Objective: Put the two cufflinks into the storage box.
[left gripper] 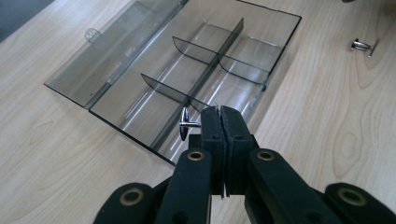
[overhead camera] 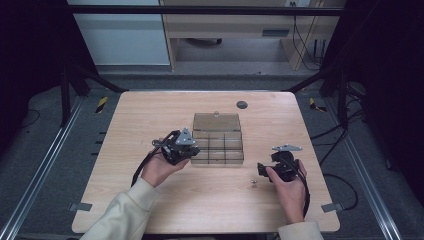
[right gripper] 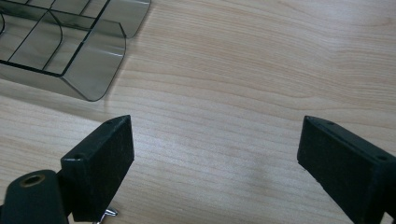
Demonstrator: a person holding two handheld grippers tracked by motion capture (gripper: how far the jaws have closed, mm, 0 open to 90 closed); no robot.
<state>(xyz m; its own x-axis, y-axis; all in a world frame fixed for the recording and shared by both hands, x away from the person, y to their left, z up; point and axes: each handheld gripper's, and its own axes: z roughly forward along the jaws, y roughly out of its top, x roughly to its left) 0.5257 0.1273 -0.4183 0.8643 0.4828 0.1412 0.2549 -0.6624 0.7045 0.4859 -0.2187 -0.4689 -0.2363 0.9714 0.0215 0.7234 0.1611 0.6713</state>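
left tool (left gripper: 219,116) clamps a tiny, slippery metal cufflink (left gripper: 187,124) by its post; right tool (right gripper: 215,158) gapes empty at 3 o'clock.

A light wooden table (overhead camera: 150,115) stands on grey floor (overhead camera: 50,150). At twelve o'clock sits a pale wooden desk (overhead camera: 225,25); black frame bars (overhead camera: 210,10) cross above, with cables (overhead camera: 340,130) at three o'clock.

I'm watching from the high view, looking forward and down over the whole table (overhead camera: 150,200). My left gripper view is sitting close above the clear compartment box (left gripper: 154,60), facing along its jaws; the right gripper view is skimming bare wood nearby, sharing that box's corner (right gripper: 93,70).
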